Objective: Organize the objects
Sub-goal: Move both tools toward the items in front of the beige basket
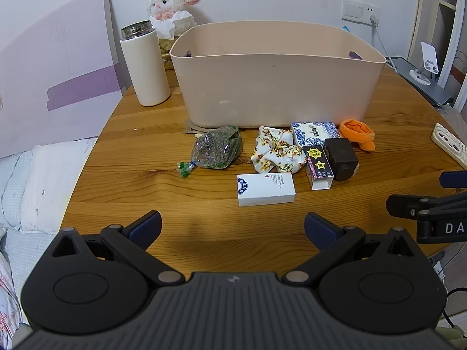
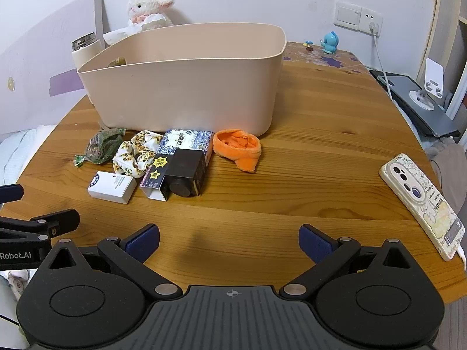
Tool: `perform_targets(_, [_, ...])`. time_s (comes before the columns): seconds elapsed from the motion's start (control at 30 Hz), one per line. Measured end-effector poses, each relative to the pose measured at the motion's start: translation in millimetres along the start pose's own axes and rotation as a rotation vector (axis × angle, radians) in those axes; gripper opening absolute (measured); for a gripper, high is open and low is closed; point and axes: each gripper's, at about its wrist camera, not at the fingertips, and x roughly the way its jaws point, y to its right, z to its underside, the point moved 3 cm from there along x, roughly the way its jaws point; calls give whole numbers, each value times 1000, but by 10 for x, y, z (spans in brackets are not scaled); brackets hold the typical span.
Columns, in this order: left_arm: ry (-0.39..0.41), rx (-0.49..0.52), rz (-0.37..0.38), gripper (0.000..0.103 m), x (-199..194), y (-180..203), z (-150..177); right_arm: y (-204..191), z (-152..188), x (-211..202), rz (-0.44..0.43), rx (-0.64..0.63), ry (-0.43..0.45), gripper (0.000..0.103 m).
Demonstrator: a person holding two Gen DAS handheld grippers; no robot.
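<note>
Your left gripper [image 1: 233,227] and right gripper [image 2: 228,240] hung spread and empty. The white carton [image 1: 265,189], nearest before the beige bin [image 1: 274,93], looked light and stiff; pinching its long sides seemed safest.

bare table [image 2: 292,180] before cluttered bin [image 2: 186,99]

Bin [image 1: 274,93] floor hidden by its wall, phone [image 1: 451,145] cropped, box print perhaps illegible.

The left tool [image 1: 233,227] hangs wide open above the worktop [image 1: 146,180]; small items lie before a beige bin [image 1: 277,87].
</note>
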Motion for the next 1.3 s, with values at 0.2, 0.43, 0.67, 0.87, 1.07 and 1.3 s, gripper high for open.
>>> perform_targets(0.2, [-2,-1,1,103,7,1,3,5,-8,26,-1,-4,-10,103])
perform_targets(0.43, [-17,-19,1,103,69,-10,-5,10,-17,71,-2,-16,-21,103])
perform_targets(0.67, [-31,-32,8,103,118,-14,-33,5,-33,134,-5,-28,-33,103])
perform_targets(0.87, [-44,-51,12,103,180,-35,-54,26,-60,189,-5,-38,-38,103])
perform_targets(1.07, [-63,-75,5,103,272,-66,-77,75,-102,274,20,-53,-34,103])
perform_targets(1.3, [-81,-104,23,103,418,-80,-118,160,-167,435,27,-66,-46,100])
